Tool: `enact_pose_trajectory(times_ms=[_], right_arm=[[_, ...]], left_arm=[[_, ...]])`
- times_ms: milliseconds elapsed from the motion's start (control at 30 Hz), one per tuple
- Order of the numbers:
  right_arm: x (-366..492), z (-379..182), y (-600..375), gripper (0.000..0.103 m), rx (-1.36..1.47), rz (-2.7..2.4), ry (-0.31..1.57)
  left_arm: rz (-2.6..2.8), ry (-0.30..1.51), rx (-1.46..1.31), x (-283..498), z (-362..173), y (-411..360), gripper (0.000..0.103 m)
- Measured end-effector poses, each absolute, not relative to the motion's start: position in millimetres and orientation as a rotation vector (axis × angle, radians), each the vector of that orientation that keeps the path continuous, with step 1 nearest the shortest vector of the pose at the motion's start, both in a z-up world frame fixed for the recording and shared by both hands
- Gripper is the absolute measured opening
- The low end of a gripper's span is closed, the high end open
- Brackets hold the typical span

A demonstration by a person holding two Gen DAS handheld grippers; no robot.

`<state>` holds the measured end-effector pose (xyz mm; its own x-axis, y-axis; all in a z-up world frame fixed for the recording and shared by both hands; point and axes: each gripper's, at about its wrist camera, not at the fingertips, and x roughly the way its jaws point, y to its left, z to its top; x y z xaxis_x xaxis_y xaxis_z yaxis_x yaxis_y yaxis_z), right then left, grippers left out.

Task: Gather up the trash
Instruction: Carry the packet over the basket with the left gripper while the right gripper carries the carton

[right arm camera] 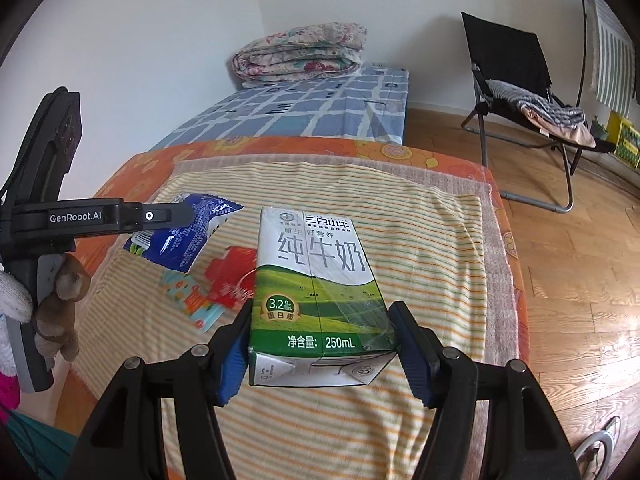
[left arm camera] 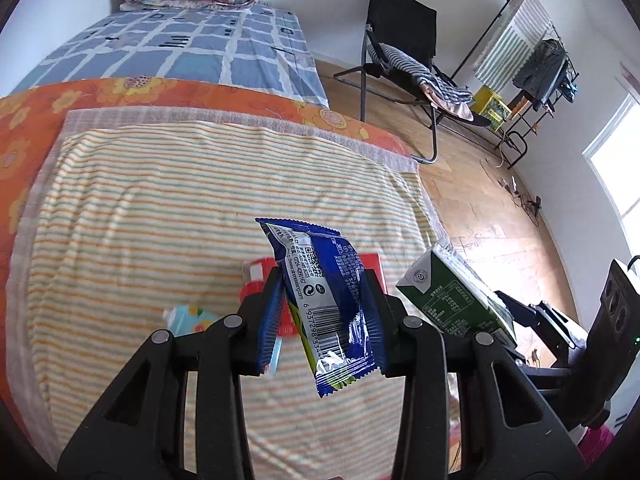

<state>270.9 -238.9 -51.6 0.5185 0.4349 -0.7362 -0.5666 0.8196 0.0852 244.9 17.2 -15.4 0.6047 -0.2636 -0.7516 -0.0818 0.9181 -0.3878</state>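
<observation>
My left gripper point(left arm camera: 322, 312) is shut on a blue snack wrapper point(left arm camera: 324, 300) and holds it above the striped towel point(left arm camera: 160, 208). The wrapper also shows in the right wrist view point(right arm camera: 188, 236), pinched in the left gripper point(right arm camera: 180, 214). My right gripper point(right arm camera: 320, 350) is shut on a green-and-white 250 mL milk carton point(right arm camera: 320, 280), held above the towel; the carton also shows in the left wrist view point(left arm camera: 452, 296). A red packet point(right arm camera: 234, 276) and a light-blue packet point(right arm camera: 192, 296) lie on the towel under the wrapper.
The towel lies on an orange flowered sheet point(right arm camera: 280, 146) on a bed with a blue checked cover point(right arm camera: 320, 112) and a folded quilt point(right arm camera: 300, 52). A black folding chair point(right arm camera: 520, 92) stands on the wooden floor point(right arm camera: 580, 280) to the right.
</observation>
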Motion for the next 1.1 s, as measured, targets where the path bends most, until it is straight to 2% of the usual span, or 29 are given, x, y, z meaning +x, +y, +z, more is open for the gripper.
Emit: enact_pose_trajectory(times_ms=[467, 1100], right_arm=[[167.4, -30.1, -240.6, 0.067, -0.225, 0.713, 0.817], [47.7, -63.8, -248.4, 0.067, -0.328, 0.854, 0.957]], left_arm=[[-0.116, 0.915, -0.328, 123.1, 1.8, 13.1, 0.038], [-0.134, 0.969, -0.280, 1.7, -24.9, 6.5, 0.038]])
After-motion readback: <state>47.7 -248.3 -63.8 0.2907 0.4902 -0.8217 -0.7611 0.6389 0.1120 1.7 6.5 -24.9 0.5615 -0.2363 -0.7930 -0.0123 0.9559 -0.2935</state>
